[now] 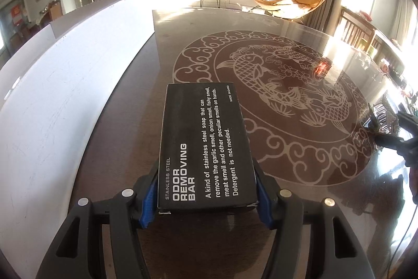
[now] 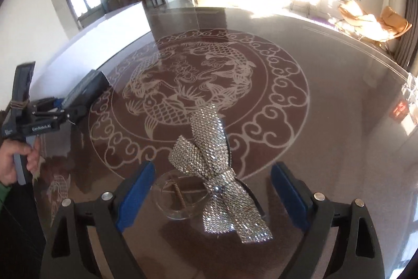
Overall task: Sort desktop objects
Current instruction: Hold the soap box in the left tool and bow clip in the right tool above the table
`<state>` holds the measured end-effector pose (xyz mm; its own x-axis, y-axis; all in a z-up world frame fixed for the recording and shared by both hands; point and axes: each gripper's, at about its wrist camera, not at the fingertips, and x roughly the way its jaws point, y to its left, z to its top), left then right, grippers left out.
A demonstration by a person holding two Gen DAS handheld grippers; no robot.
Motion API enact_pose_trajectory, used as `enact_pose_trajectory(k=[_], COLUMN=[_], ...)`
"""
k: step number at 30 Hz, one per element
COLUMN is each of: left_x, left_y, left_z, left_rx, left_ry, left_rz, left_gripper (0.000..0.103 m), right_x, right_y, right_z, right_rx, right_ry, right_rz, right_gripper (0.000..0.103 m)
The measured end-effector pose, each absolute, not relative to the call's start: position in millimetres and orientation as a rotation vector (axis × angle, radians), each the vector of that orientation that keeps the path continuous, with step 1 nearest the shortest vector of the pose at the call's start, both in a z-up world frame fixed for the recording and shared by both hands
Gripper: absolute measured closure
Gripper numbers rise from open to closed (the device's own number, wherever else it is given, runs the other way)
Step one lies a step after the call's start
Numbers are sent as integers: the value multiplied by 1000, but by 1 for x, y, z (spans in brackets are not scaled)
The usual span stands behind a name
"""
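Box [image 1: 206,148]: black, flat and oblong, printed in white with "STAINLESS STEEL ODOR REMOVING BAR" and a few lines about removing smells. It lies lengthwise between the blue pads of the left hand-held gripper [image 1: 206,198], which is clenched on its near end, one pad against each long side. In the right wrist view the same box [image 2: 86,92] shows at the far left, raised clear of the bench [image 2: 339,122] and tilted, with the left hand-held gripper [image 2: 65,111] and the person's hand [image 2: 15,161] on its grip.

Bow [image 2: 216,174]: covered in small silver rhinestones that glitter in the sun, with a knot at the middle and two loops pointing away from the camera. It rests on the bench, partly over a round clear glass dish [image 2: 177,200] that holds what looks like a screw [image 2: 180,194], though glare makes that uncertain.

The right hand-held gripper [image 2: 209,195] is released, its blue pads wide apart on either side of the bow and dish, touching neither. The bench is dark and glossy, with a pale fish and cloud pattern [image 1: 282,85] in a ring.
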<state>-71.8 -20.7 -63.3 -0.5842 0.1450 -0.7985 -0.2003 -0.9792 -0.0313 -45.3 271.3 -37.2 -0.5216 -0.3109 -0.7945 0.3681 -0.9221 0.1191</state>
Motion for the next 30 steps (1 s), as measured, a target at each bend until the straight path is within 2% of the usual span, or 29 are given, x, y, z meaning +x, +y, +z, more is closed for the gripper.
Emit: enact_pose_trajectory(k=[1,2,4,9,10,11,13,14,16,18,21,22,30], left_x=[-72,-72,-72,-72,-72,-71,-72,-73,-74,-75,-77,-78,-79], left_y=[-21,-20,-19,-15,-17,-20,-25,-27,-30,-30,-21,-17,-16], left_z=[-64,-64,-64,-66,-65,-64,-65,-66,-65,-65,-68,-69,-69], left_rx=[-1317,-1315,-1304,-1293,-1289,-1287,-1316,-1333,-1337,-1346,-1364,-1376,-1375], left_ry=[94,97,105,129,107,84,59,52,35,45,111,154,149], left_rz=[2636,2639,2647,2644,2639,2636,2634,2634,2627,2627,2622,2622,2619], left_gripper=[42,42,40,34,34,33,15,11,10,8,1,0,0], right_x=[-45,-45,-47,-37,-36,-36,-39,-40,-41,-40,-41,-41,-41], right_y=[268,263,253,206,198,191,184,182,177,176,180,180,180], right_z=[-41,-43,-48,-50,-52,-52,-54,-56,-58,-59,-59,-59,-58], right_rx=[1273,1297,1322,1296,1279,1267,1279,1285,1296,1310,1318,1320,1323], right_ry=[114,145,158,102,117,128,132,146,178,203,190,194,192], right_rz=[-2448,-2465,-2503,-2567,-2589,-2604,-2593,-2587,-2573,-2576,-2576,-2578,-2578], right_gripper=[32,41,44,43,41,30,17,12,6,3,1,0,0])
